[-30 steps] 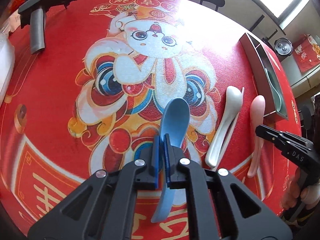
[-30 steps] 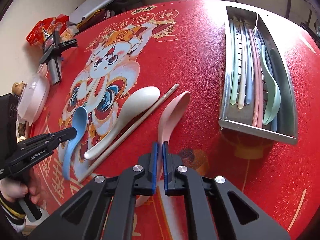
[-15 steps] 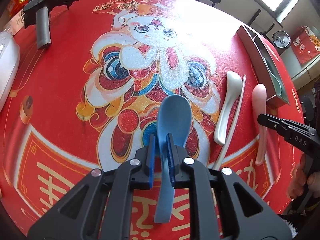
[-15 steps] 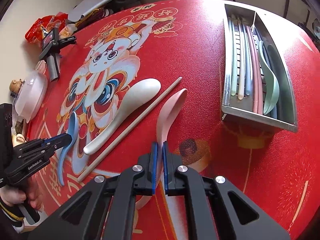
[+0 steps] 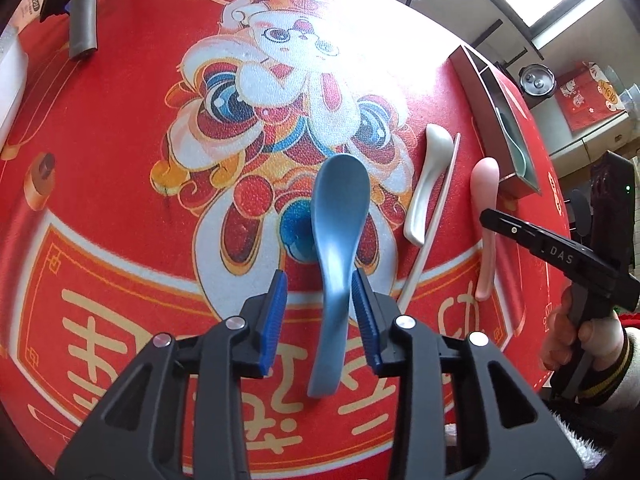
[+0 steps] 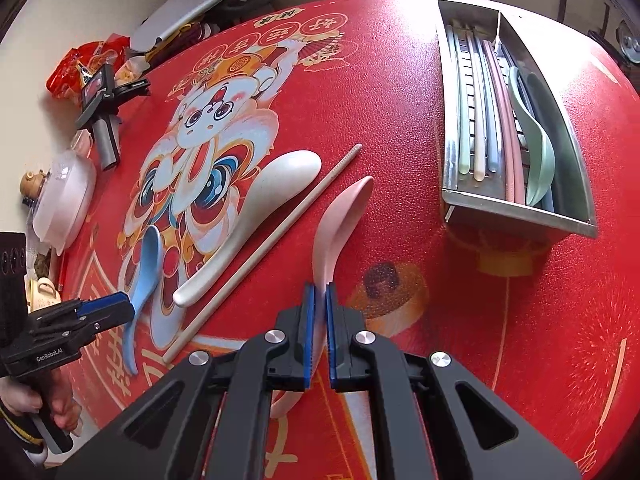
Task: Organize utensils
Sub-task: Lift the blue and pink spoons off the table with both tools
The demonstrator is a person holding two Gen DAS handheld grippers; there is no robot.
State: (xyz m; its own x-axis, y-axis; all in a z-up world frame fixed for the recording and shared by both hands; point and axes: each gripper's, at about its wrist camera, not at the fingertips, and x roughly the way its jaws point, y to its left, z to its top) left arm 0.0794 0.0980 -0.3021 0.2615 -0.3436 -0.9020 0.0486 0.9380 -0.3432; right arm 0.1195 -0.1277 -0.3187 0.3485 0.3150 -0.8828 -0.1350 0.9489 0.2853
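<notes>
A blue spoon [image 5: 340, 208] lies on the red printed tablecloth [image 5: 120, 140], handle toward me, between the jaws of my left gripper [image 5: 319, 280]. Those jaws are opening and the left pad stands clear of the handle. The right wrist view shows the same blue spoon [image 6: 146, 264] at the left gripper [image 6: 120, 308]. My right gripper [image 6: 319, 292] is shut on the handle of a pink spoon [image 6: 340, 220], whose bowl points up toward the steel utensil tray [image 6: 516, 212]. A white spoon [image 6: 260, 208] and one beige chopstick [image 6: 280, 232] lie between the two spoons.
The tray holds several chopsticks and a green spoon [image 6: 536, 148] in two compartments. A spare gripper [image 6: 102, 120] lies at the far left of the table, beside a lidded white bowl [image 6: 64, 196] and a snack bag [image 6: 68, 68]. A hand [image 5: 576, 340] holds the right gripper.
My left gripper's jaws have parted from tight on the blue spoon's handle to a visible gap. The left view has shifted over the cloth. The right gripper stays shut on the pink spoon.
</notes>
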